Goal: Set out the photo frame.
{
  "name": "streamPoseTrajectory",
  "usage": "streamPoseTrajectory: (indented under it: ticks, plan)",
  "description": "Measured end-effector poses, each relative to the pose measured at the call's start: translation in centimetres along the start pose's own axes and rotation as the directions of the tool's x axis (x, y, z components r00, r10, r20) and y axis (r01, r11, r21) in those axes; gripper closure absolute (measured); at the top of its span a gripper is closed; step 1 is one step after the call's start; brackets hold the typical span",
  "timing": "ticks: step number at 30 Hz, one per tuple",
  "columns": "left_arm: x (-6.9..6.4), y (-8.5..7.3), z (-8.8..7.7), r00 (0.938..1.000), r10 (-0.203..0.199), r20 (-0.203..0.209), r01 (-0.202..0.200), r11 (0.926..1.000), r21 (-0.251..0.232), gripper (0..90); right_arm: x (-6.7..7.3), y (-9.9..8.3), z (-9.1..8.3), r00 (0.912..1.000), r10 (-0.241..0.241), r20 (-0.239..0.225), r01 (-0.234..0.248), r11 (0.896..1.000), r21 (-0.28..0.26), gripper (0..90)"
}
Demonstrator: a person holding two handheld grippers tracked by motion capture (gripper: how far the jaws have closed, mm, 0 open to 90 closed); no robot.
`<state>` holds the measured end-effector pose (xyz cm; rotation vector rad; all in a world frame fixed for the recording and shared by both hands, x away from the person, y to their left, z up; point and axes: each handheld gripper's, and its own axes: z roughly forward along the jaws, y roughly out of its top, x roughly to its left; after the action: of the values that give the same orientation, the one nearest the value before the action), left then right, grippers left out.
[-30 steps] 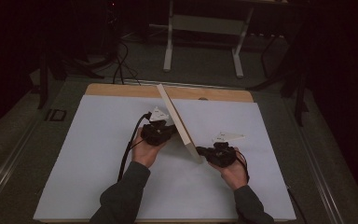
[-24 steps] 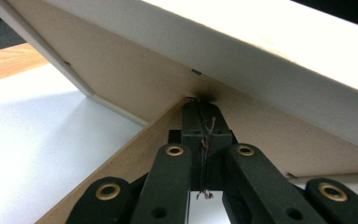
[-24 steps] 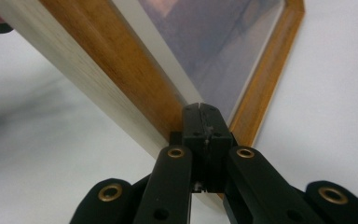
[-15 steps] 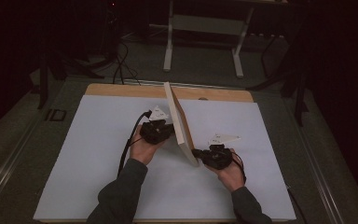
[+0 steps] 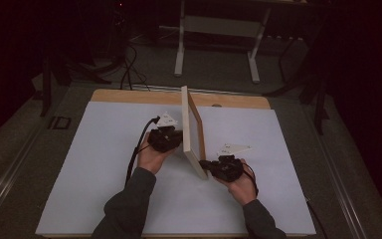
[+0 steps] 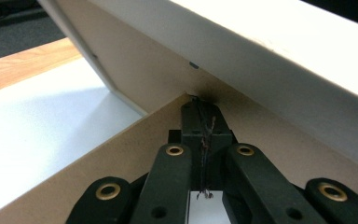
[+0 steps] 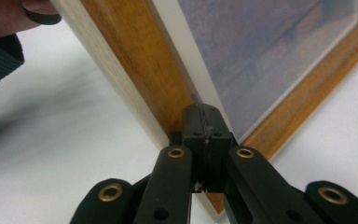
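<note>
A picture frame (image 5: 193, 130) with a wood front and pale sides stands on edge, nearly upright, mid-table. My left gripper (image 5: 177, 142) is behind it. In the left gripper view, its jaws (image 6: 200, 109) are shut on the brown fold-out stand (image 6: 98, 154) where that meets the frame's back (image 6: 158, 70). My right gripper (image 5: 204, 163) is at the frame's near lower corner. In the right gripper view, its jaws (image 7: 204, 116) are shut on the wooden rail (image 7: 135, 60) beside the white mat and the bluish picture (image 7: 270, 46).
A white sheet (image 5: 104, 164) covers the table, with a wooden strip (image 5: 129, 95) along the far edge. Past it, a desk's metal legs (image 5: 180, 55) and cables (image 5: 129, 69) are on the dark floor. The other hand's thumb (image 7: 9, 14) shows behind the frame.
The frame has swung from a low lean to nearly upright. My right gripper has slid slightly left and nearer with its lower corner. The left gripper has stayed behind the frame.
</note>
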<state>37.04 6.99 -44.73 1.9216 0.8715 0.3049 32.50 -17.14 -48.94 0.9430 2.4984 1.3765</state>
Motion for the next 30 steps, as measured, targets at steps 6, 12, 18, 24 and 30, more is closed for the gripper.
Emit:
streamPoseTrajectory:
  ticks: [6, 12, 18, 24, 30]
  plan:
    - [0.6, -0.1, -0.1, 0.9994, -0.032, 0.012, 0.032, 0.9995, -0.001, 90.0, 0.5, 0.3, 0.6, 0.9999, -0.005, -0.014, 0.005, 1.0, -0.001, 90.0]
    - [0.9, -0.3, 0.0, 0.9979, -0.048, 0.042, 0.049, 0.9988, -0.011, 90.0, 1.0, 0.6, 1.3, 0.9996, -0.012, -0.027, 0.012, 1.0, -0.002, 90.0]
    - [1.2, -0.8, 0.0, 0.9948, -0.076, 0.069, 0.077, 0.9968, -0.019, 90.0, 1.2, 0.7, 1.6, 0.9995, -0.008, -0.03, 0.008, 1.0, -0.004, 90.0]
    - [1.3, -1.3, 0.0, 0.9948, -0.07, 0.074, 0.07, 0.9975, -0.003, 89.8, 1.5, 0.9, 2.0, 0.9996, -0.009, -0.028, 0.009, 1.0, -0.001, 90.0]
    - [1.8, -2.0, -0.7, 0.9918, -0.086, 0.094, 0.087, 0.9962, -0.005, 85.9, 2.0, 1.1, 2.5, 0.9993, -0.012, -0.036, 0.012, 1.0, -0.003, 90.0]
